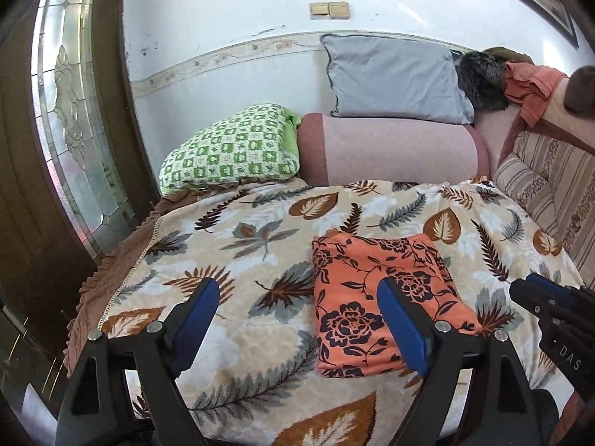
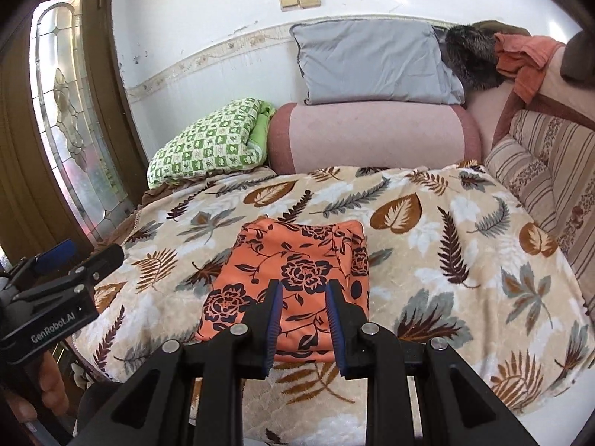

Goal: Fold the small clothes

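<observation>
The folded orange garment, printed with dark flowers and vines, lay as a neat rectangle on the leaf-patterned blanket that covered the bed, sitting at the centre of the right wrist view and at lower centre-right of the left wrist view. The right tool hung low in its frame just over the garment's near edge, its blue-padded fingers a little apart with cloth showing between them, gripping nothing. The left tool stood with its fingers wide apart, one at lower left over bare blanket and the other over the garment, also holding nothing. At the left edge of the right wrist view the left tool's body read "GenRobot.AI", and at the right edge of the left wrist view the other tool showed the letters "DAS". Toward the top of the frame lay a pink bolster, with a green checked quilt to its left and a grey pillow above it. A striped cushion sat at the right edge, and two beige wall switches were near the top.
</observation>
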Available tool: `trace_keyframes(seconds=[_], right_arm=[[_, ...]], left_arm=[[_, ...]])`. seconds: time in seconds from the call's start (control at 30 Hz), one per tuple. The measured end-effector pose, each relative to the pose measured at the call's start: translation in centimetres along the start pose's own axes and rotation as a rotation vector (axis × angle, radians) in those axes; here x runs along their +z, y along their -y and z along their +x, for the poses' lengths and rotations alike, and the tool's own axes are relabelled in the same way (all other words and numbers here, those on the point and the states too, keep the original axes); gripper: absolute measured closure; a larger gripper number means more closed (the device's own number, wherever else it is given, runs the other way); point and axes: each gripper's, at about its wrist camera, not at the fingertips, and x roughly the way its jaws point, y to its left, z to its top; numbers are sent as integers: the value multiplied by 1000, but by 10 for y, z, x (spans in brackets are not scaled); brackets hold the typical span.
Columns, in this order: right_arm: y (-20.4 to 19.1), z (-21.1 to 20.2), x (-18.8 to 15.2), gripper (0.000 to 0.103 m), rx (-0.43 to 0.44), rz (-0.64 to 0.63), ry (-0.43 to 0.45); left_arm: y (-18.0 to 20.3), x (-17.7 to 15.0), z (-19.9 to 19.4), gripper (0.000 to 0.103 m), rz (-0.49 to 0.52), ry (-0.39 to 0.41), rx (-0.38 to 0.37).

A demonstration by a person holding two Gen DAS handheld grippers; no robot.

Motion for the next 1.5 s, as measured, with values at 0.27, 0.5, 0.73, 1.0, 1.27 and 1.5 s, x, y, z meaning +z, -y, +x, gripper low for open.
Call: trace_keyframes(seconds=[0.27, 0.5, 0.73, 1.0, 1.27, 1.5], right_arm=[[-3, -11, 3, 76, -4, -9, 48], [-3, -12, 1, 76, -1, -7, 44], [-3, -13, -2, 76, 2, -1, 38], [-4, -17, -4, 76, 6, 2, 56], [-5, -17, -4, 76, 7, -5, 67], [-5, -16, -4, 76, 0, -5, 65]], left_arm=[[-7, 1, -8, 16, -6, 7, 19], [-8, 1, -17, 16, -5, 21, 21], [-12, 1, -23, 15, -52, 3, -8], [-7, 3, -34, 15, -21, 38, 115], [10, 1, -28, 15, 119, -21, 120], [-3, 1, -30, 15, 46, 3, 51]])
